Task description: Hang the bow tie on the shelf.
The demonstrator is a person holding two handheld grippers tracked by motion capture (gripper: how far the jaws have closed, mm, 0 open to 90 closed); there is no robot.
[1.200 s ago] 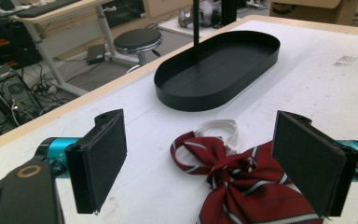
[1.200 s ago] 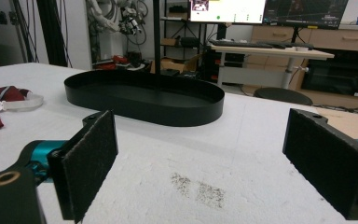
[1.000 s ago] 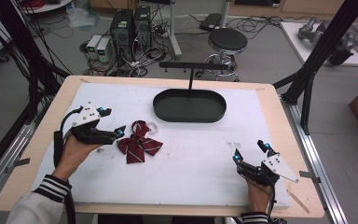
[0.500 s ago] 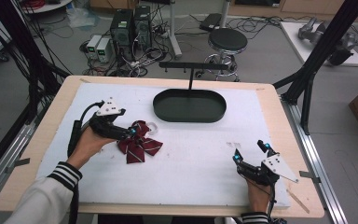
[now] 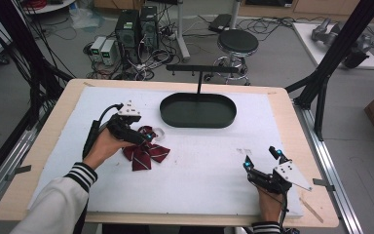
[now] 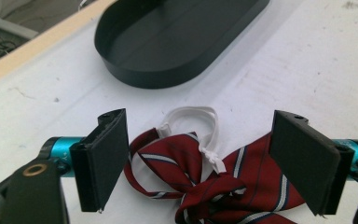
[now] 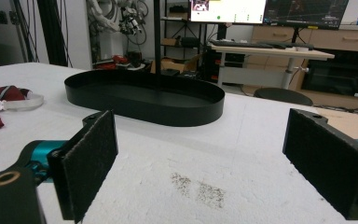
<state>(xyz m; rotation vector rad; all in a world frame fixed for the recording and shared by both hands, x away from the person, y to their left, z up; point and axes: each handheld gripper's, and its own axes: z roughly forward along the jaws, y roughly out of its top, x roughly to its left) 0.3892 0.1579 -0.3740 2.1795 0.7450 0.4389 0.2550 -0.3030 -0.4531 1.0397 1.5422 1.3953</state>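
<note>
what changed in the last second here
The left gripper moved right from the table's left side and now sits over the red striped bow tie, jaws open on either side, nothing gripped yet. The right gripper, bow tie and black tray stayed put.

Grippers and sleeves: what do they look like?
Both the left gripper and the right gripper are black handheld units with two flat black foam-faced pads, teal fittings at the jaw bases, a grey three-cornered top plate and a trailing black cable. The left sleeve is light grey with a black-and-white striped cuff.
</note>
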